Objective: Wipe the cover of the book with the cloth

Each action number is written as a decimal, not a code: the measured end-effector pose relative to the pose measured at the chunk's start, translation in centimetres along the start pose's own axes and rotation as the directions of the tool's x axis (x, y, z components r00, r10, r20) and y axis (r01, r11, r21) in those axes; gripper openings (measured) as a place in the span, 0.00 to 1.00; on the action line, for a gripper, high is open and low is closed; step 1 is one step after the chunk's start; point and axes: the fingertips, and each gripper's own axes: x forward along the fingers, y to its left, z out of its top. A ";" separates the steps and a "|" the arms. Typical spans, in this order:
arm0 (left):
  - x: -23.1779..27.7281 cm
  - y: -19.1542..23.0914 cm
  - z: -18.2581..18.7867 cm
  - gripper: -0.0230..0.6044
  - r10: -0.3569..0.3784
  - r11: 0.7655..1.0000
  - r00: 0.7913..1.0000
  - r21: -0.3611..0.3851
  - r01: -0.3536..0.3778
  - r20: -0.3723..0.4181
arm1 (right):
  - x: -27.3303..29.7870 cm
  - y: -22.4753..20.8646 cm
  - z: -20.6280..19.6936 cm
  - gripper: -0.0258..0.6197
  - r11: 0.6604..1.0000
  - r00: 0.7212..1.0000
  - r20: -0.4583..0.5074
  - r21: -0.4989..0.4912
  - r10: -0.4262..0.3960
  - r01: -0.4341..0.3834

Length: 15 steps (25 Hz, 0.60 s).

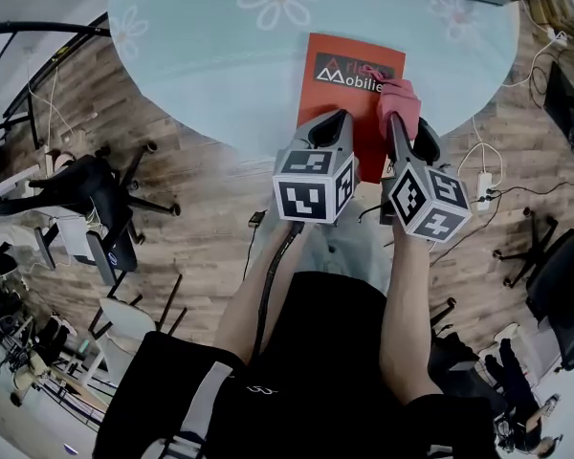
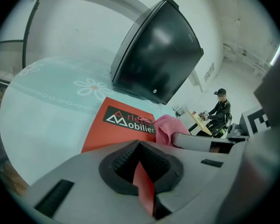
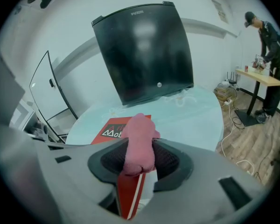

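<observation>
Pink cloth (image 3: pixel 139 141), soft and easily bunched, is pinched in the right tongs (image 3: pixel 140 164) over the far right corner of the book (image 1: pixel 330 113). Its near edge is clamped by the left tongs (image 2: pixel 141 167). Thin, stiff and probably light, it is best steadied there, flat on the glass surface (image 1: pixel 201 75). "Mobilier" is readable; the word above is partly covered.

Even, cool indoor light; soft shadows; strong fisheye bending; gripper views' corners dark.

Cloth (image 1: pixel 399 98) on book (image 1: pixel 318 101), on tbl (image 1: pixel 201 55)
</observation>
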 end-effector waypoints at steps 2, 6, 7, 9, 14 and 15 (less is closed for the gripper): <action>-0.2 -0.6 -0.3 0.06 0.001 1.000 1.000 0.003 -0.001 0.003 | -0.7 -0.6 0.1 0.28 1.000 1.000 0.011 0.002 -0.006 0.006; -0.5 -2.1 -0.6 0.06 0.000 1.000 1.000 0.008 0.000 0.020 | -2.2 -1.6 0.5 0.28 1.000 0.999 0.036 -0.004 -0.005 0.005; -0.7 -2.5 -0.7 0.06 -0.001 1.000 1.000 0.009 0.001 0.025 | -2.5 -1.8 0.6 0.28 1.000 0.999 0.040 -0.006 -0.002 0.002; -1.0 -3.1 -1.0 0.06 0.001 1.000 0.999 0.008 -0.001 0.037 | -3.1 -2.0 0.8 0.28 1.000 0.999 0.050 -0.009 0.007 -0.007; -2.2 -3.9 -2.1 0.06 0.021 1.000 0.998 0.013 -0.022 0.064 | -4.7 -1.4 1.2 0.28 0.998 0.993 0.108 -0.020 0.055 -0.054; -2.5 -3.9 -2.3 0.06 0.025 1.000 0.997 0.008 -0.026 0.071 | -4.9 -1.1 1.3 0.28 0.997 0.990 0.121 -0.023 0.070 -0.067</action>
